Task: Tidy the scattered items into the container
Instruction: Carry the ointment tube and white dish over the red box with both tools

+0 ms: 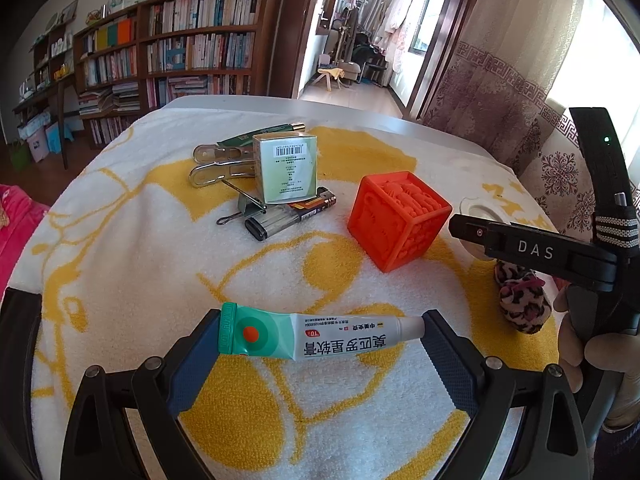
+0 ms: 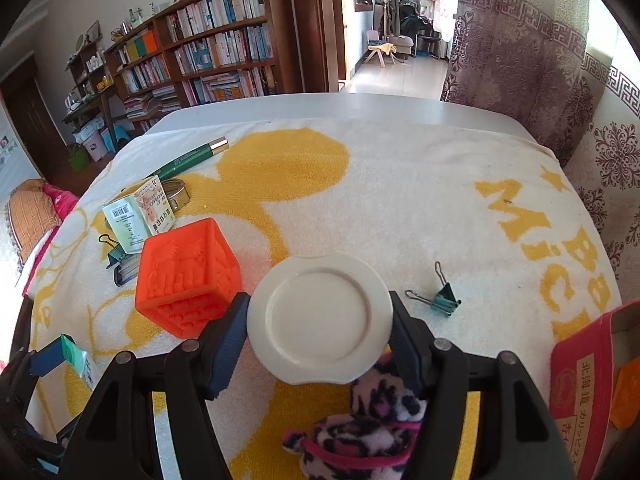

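My left gripper (image 1: 320, 336) is shut on a white and green ointment tube (image 1: 316, 334), held crosswise above the yellow and white towel (image 1: 120, 280). My right gripper (image 2: 318, 320) is shut on a small white dish (image 2: 318, 318), with a leopard-print plush (image 2: 360, 432) lying below it. An orange embossed cube (image 1: 396, 220) sits mid-table; it also shows in the right wrist view (image 2: 186, 276). A red cardboard box (image 2: 592, 392) stands open at the right edge of the right wrist view.
A pile at the far left holds a green-white carton (image 1: 286, 168), metal clips (image 1: 216, 164), a green pen (image 2: 192, 158), a lighter (image 1: 276, 222) and a binder clip (image 2: 114, 254). Another teal binder clip (image 2: 444, 298) lies right of the dish. Bookshelves and curtains stand behind.
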A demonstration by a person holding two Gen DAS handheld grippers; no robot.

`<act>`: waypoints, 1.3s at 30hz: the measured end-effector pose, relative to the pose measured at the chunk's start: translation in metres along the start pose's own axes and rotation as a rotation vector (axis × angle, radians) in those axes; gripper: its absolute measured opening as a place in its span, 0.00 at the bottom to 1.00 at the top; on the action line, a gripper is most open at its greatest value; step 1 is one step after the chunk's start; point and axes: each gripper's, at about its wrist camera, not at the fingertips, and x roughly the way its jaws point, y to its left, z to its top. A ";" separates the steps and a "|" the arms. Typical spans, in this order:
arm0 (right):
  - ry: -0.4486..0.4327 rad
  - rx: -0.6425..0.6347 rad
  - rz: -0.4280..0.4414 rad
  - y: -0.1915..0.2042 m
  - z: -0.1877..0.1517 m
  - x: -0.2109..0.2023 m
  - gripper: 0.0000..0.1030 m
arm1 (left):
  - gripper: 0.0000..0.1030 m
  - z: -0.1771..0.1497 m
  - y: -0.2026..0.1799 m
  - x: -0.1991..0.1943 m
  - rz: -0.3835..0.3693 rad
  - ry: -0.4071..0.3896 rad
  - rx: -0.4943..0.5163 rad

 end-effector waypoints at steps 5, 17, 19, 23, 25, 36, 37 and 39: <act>-0.047 0.037 0.011 -0.009 -0.010 -0.029 0.67 | 0.95 0.000 -0.002 0.000 0.007 -0.002 0.007; -0.158 0.091 -0.007 -0.032 -0.049 -0.102 0.67 | 0.95 -0.004 -0.026 -0.009 0.002 -0.007 0.062; -0.176 0.121 -0.013 -0.043 -0.058 -0.114 0.67 | 0.95 -0.004 -0.033 -0.013 0.003 -0.015 0.078; -0.209 0.185 -0.060 -0.071 -0.081 -0.138 0.67 | 0.95 -0.004 -0.051 -0.024 0.000 -0.034 0.116; -0.228 0.206 -0.101 -0.084 -0.092 -0.150 0.67 | 0.95 -0.003 -0.062 -0.028 -0.005 -0.044 0.138; -0.253 0.322 -0.239 -0.161 -0.142 -0.190 0.68 | 0.95 -0.012 -0.138 -0.042 -0.042 -0.066 0.287; -0.250 0.326 -0.246 -0.165 -0.147 -0.190 0.68 | 0.95 -0.012 -0.145 -0.043 -0.046 -0.067 0.298; -0.245 0.327 -0.263 -0.171 -0.154 -0.191 0.68 | 0.95 -0.012 -0.158 -0.046 -0.055 -0.074 0.323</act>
